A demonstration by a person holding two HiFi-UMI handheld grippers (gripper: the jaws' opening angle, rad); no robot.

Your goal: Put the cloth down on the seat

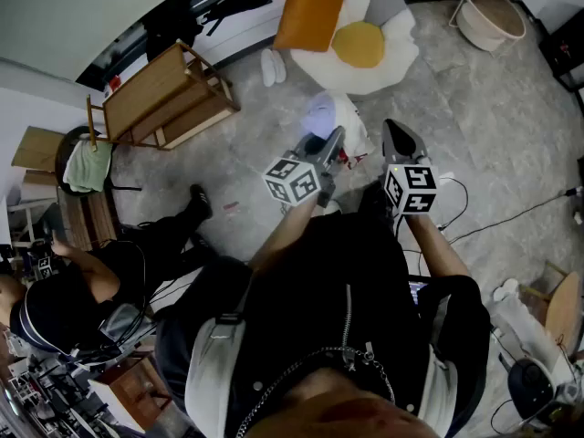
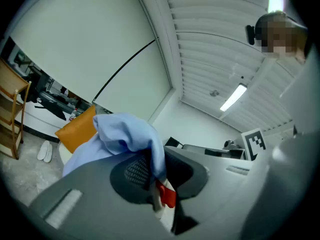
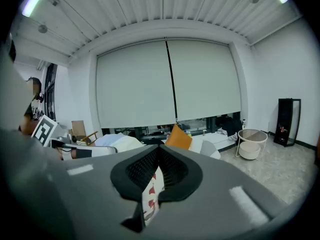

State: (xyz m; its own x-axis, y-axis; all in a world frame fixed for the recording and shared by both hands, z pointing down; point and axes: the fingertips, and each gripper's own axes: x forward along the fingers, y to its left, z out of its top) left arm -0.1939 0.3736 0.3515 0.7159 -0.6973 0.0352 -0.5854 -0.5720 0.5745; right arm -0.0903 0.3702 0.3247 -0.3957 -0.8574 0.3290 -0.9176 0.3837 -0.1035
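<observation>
Both holding: left gripper (image 2: 152,178) clamped on the blue cloth (image 2: 125,134), which bunches over its jaws. The right gripper (image 3: 154,181) pinches a white, red-printed edge, probably the same cloth. The seat (image 1: 401,53) lies ahead of both tips, well apart. Carry forward, lower level, spread before letting go, and steer off the orange cushion (image 1: 310,7).

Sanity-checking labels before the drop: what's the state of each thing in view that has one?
light-blue and white, red-printed cloth: bunched, held in the air
left gripper: shut on the cloth
right gripper: shut on the cloth's white, red-printed part
white egg-shaped seat: on the floor, no cloth on it
orange cushion: propped against the seat
green towel: draped over a chair
</observation>
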